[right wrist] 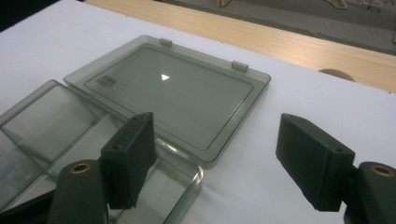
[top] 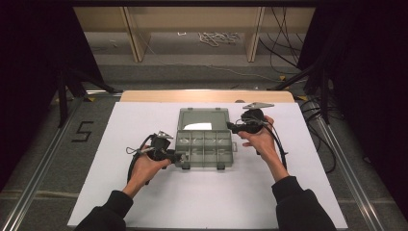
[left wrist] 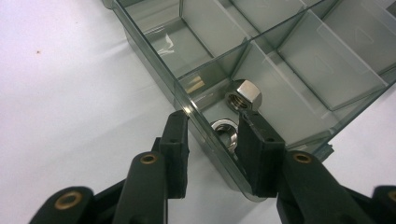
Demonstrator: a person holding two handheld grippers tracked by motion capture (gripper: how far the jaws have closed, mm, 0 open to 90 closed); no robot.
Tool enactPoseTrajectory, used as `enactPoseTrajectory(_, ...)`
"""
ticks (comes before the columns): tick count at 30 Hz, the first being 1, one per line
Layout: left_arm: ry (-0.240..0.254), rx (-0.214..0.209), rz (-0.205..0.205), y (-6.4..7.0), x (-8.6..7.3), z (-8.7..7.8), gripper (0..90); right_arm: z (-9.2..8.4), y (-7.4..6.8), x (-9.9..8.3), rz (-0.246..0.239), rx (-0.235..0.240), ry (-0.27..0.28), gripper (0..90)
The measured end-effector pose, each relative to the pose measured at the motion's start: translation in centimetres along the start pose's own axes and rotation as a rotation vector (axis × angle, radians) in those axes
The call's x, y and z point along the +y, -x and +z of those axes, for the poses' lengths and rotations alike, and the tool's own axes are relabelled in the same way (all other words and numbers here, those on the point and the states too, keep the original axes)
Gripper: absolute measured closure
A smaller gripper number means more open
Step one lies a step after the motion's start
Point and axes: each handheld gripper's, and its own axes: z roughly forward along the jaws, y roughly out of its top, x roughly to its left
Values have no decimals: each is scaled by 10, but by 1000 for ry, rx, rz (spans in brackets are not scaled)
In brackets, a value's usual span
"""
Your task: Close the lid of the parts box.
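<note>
Two jaws of the left gripper [left wrist: 212, 135] straddle the box [left wrist: 187, 109] wall (corner).

The lower silver steel nut [left wrist: 225, 132] is sitting partly hidden behind the clear grey plastic compartment box's [left wrist: 154, 56] front wall.

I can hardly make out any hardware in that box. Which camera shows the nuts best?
The left gripper view: two steel hex nuts lie close up in a corner compartment of the clear organizer box. In the high view they are too small to tell; the right gripper view shows its lid.
</note>
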Motion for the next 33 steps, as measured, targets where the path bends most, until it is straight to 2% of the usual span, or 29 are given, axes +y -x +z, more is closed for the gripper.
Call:
enactPoseTrajectory(1, 1, -2, -2, 0, 0, 0, 642, 3, 2, 2, -17, 7, -3, 296)
enactPoseTrajectory(2, 1, -2, -14, 1, 0, 0, 642, 5, 2, 3, -14, 1, -1, 300)
enactPoseTrajectory(3, -4, -3, 3, 0, 0, 0, 642, 8, 3, 5, 1, 6, -12, 314)
enactPoseTrajectory(5, 1, -5, -9, 1, 0, 0, 643, 13, 7, 9, -9, 15, -33, 316)
enactPoseTrajectory(7, -1, -5, -6, 1, 0, 0, 642, 17, 10, 11, -2, 14, -46, 316)
enactPoseTrajectory(8, -1, -4, -9, 1, 0, 0, 642, 18, 10, 12, 18, 11, -53, 315)
enactPoseTrajectory(10, -5, -7, 5, 0, 0, 0, 641, 21, 13, 14, 1, 8, -45, 316)
enactPoseTrajectory(12, 0, -4, -3, 0, 0, 0, 641, 23, 12, 16, 33, 2, -75, 316)
enactPoseTrajectory(13, 1, -5, -4, 0, 0, 0, 641, 25, 13, 15, 39, 8, -66, 316)
enactPoseTrajectory(14, -8, -7, -2, 0, 0, 0, 641, 27, 15, 14, 22, 5, -73, 316)
enactPoseTrajectory(15, -13, -8, 13, 0, 0, -1, 641, 28, 15, 15, 32, -9, -98, 316)
enactPoseTrajectory(16, -15, -9, 13, -1, 0, -1, 640, 30, 16, 14, 33, 0, -93, 316)
enactPoseTrajectory(17, -14, -9, 12, 0, 0, -1, 640, 32, 15, 14, 66, -13, -105, 316)
enactPoseTrajectory(28, -10, 0, 20, 0, 0, 0, 637, 48, 16, 16, 103, 9, -174, 324)
enactPoseTrajectory(29, -5, 5, 12, 1, 0, 0, 637, 49, 16, 16, 106, 6, -179, 327)
enactPoseTrajectory(30, -10, 1, 22, 1, 0, 0, 637, 50, 15, 16, 119, 9, -189, 327)
enactPoseTrajectory(31, -9, 1, 21, 1, 0, 0, 637, 52, 17, 15, 97, 5, -191, 327)
enactPoseTrajectory(33, -10, 0, 22, 0, 0, 0, 637, 55, 16, 14, 133, 10, -208, 327)
